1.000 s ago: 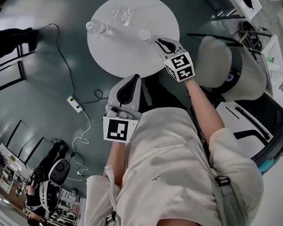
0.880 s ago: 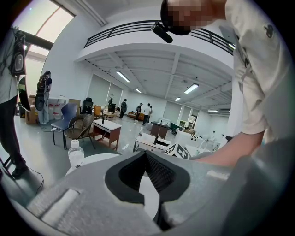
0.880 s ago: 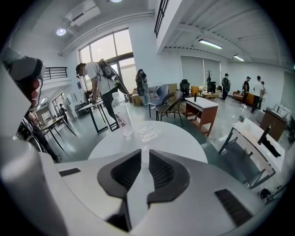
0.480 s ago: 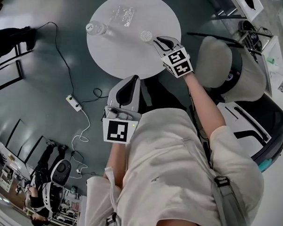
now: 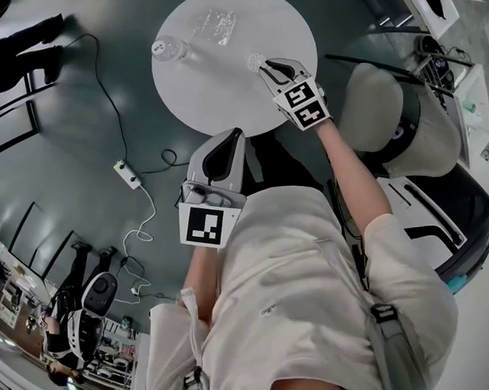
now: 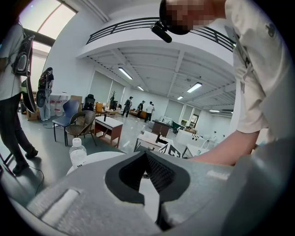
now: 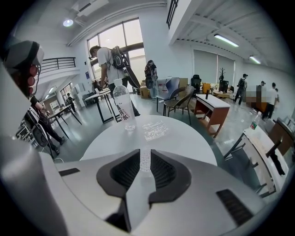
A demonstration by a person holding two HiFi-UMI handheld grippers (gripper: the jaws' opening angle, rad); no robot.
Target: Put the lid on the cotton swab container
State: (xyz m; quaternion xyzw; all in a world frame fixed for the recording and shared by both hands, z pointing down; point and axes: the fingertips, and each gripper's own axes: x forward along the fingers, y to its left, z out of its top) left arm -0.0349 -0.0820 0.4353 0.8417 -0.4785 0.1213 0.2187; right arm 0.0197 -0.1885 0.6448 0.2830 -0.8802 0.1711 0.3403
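The right tool (image 5: 265,66) is reaching over the round white desk (image 5: 199,87) at upper centre, its jaws narrowly parted around the small clear dotted cotton swab container (image 5: 254,61). The left tool (image 5: 234,139), jaws pressed together, is hovering below.

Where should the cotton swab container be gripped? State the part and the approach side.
Probably its round side wall, fingers on opposite sides, coming from the near table edge, where the right gripper points at it. The cotton swab container stands upright, so a side grip leaves its top clear.
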